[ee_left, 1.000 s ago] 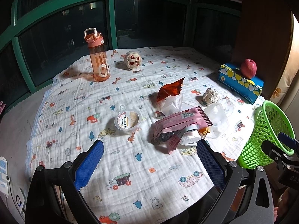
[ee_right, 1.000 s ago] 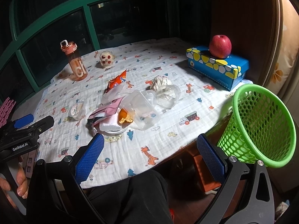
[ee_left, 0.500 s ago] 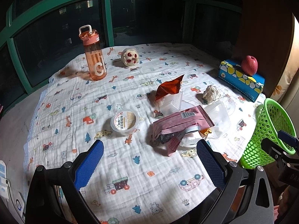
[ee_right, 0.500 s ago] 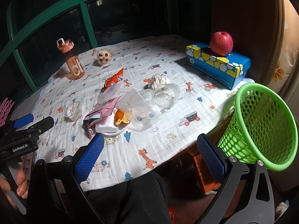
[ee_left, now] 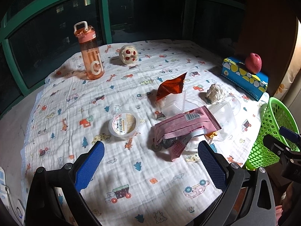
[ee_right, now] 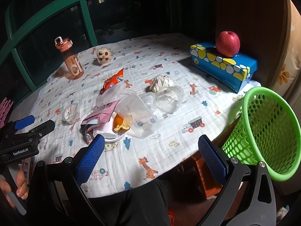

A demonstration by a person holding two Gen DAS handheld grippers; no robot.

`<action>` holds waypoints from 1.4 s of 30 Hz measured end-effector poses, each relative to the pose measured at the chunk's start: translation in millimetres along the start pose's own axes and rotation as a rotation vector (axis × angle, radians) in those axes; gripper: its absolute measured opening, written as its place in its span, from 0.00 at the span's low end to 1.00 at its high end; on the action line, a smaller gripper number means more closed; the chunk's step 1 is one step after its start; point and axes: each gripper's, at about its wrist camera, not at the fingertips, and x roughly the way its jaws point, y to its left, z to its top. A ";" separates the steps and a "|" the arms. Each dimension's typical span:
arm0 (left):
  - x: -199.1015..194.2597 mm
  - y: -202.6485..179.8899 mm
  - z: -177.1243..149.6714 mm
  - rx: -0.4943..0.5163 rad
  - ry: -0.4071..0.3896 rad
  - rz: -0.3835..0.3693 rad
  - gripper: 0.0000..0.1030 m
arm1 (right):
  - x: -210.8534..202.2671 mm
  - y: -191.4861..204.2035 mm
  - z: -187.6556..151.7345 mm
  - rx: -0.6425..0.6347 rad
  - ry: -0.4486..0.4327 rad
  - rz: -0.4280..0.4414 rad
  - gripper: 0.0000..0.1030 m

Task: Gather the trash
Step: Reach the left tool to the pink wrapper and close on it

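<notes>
Dark windows behind, printed cloth [ee_left: 56,124] underneath. Left gripper [ee_left: 150,162] gaping wide, empty; right gripper [ee_right: 150,152] likewise. Trash pile [ee_left: 188,128] mid-table, green basket [ee_right: 267,128] off the edge. Risks: loose wrappers slipping free, clear cups [ee_right: 143,116] crushing, cloth snagging and dragging everything.

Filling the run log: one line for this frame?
stage: pre-grasp | left gripper: open, empty | right gripper: open, empty | pink wrapper: on table | green basket: at table edge

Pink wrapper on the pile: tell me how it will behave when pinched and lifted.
The pink wrapper looks thin and creased, so probably floppy and light. Its torn open end may spill crumbs. It lies across the clear containers, which may shift.
</notes>
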 end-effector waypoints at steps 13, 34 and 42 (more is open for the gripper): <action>47.2 -34.6 7.0 0.194 0.043 -0.135 0.93 | 17.9 -14.8 4.5 0.022 0.033 -0.018 0.95; 102.2 -64.8 23.0 0.351 0.101 -0.297 0.68 | 32.2 -28.1 4.9 0.037 0.066 -0.028 0.95; 98.2 -55.7 25.5 0.323 0.091 -0.350 0.38 | 39.2 -23.7 3.6 0.023 0.079 -0.009 0.95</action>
